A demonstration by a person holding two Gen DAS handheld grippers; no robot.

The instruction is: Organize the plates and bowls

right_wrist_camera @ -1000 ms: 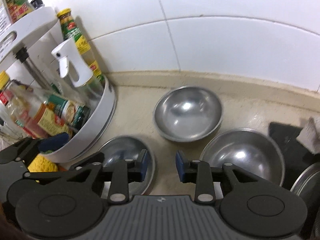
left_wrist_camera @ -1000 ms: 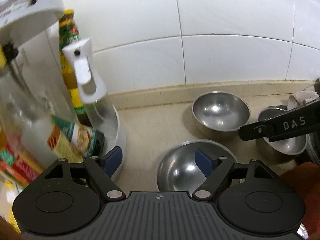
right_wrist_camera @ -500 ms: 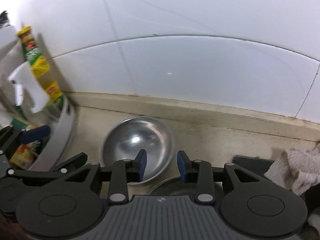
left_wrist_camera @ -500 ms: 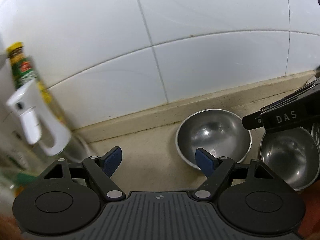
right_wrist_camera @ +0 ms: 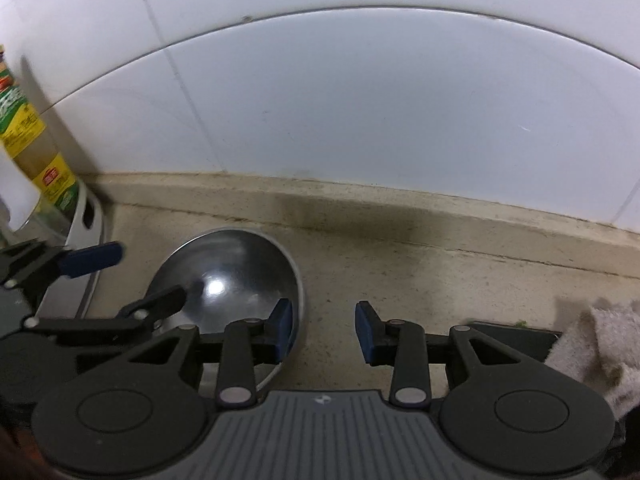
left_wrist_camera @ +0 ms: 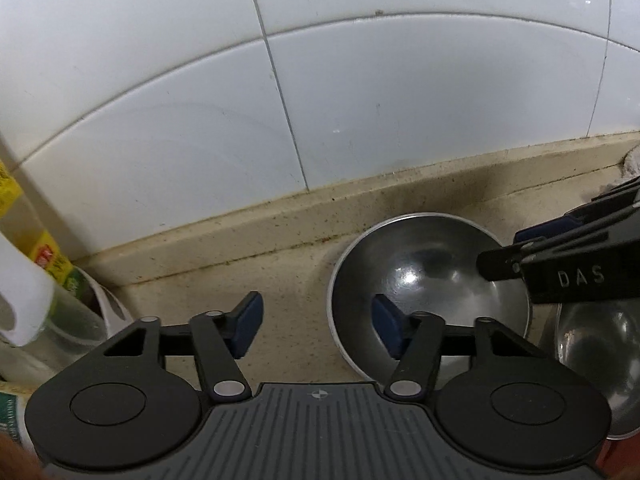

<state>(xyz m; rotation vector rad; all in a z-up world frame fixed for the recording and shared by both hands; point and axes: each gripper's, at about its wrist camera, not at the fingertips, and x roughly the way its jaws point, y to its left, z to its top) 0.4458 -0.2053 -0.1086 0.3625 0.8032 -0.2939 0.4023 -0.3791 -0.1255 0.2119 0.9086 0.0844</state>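
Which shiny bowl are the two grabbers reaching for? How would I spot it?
Find the white tiled wall, then the beige counter below it. The steel bowl is the one nearest that wall, with a second bowl closer to the camera on its right.

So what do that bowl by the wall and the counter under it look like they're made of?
The bowl looks like polished metal, probably stainless steel: grey mirror sheen with a bright highlight. The counter looks like beige speckled stone or composite, matte and stained.
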